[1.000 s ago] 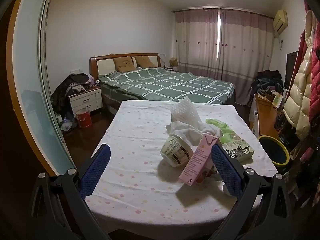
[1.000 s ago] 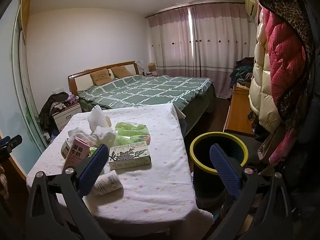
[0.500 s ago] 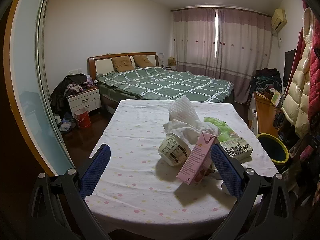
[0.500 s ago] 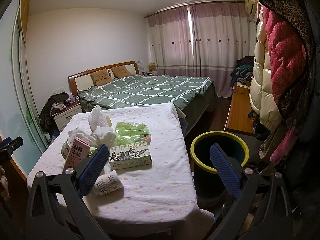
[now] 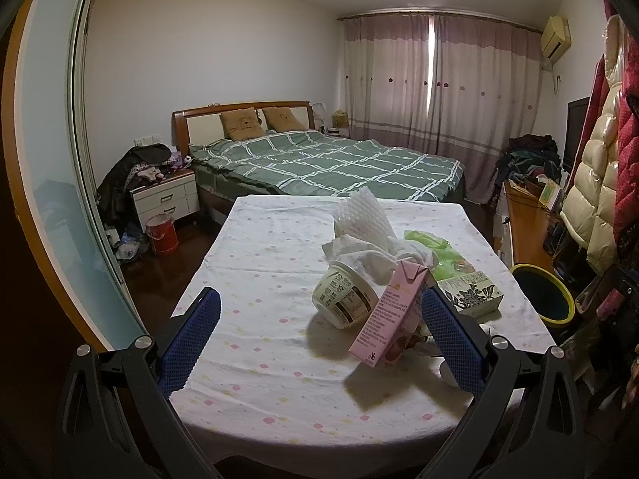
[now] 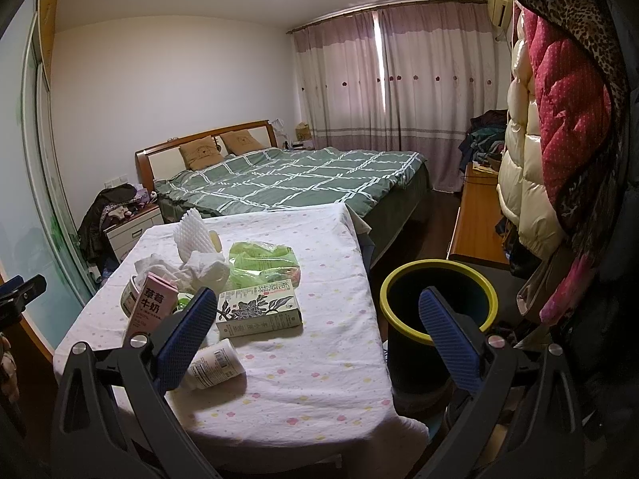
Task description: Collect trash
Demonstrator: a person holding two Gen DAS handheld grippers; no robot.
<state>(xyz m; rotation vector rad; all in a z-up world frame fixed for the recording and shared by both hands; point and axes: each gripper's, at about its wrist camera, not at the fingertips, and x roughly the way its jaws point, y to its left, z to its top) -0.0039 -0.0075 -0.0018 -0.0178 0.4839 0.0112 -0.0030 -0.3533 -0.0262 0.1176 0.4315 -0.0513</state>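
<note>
left wrist view: left tongs (image 5: 319,333) spread wide, empty, above the dotted-cloth counter (image 5: 259,263). tilted pink milk carton (image 5: 389,315) leans beside the tipped white yoghurt tub (image 5: 345,299).
right wrist view: right tongs (image 6: 317,333) agape, empty; white label bottle (image 6: 213,365) lies beside its left finger; yellow-rimmed dark bin (image 6: 439,311) stands just beside the counter.

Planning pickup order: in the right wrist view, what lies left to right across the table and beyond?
pink milk carton → white bottle → floral box → yellow-rimmed bin
</note>
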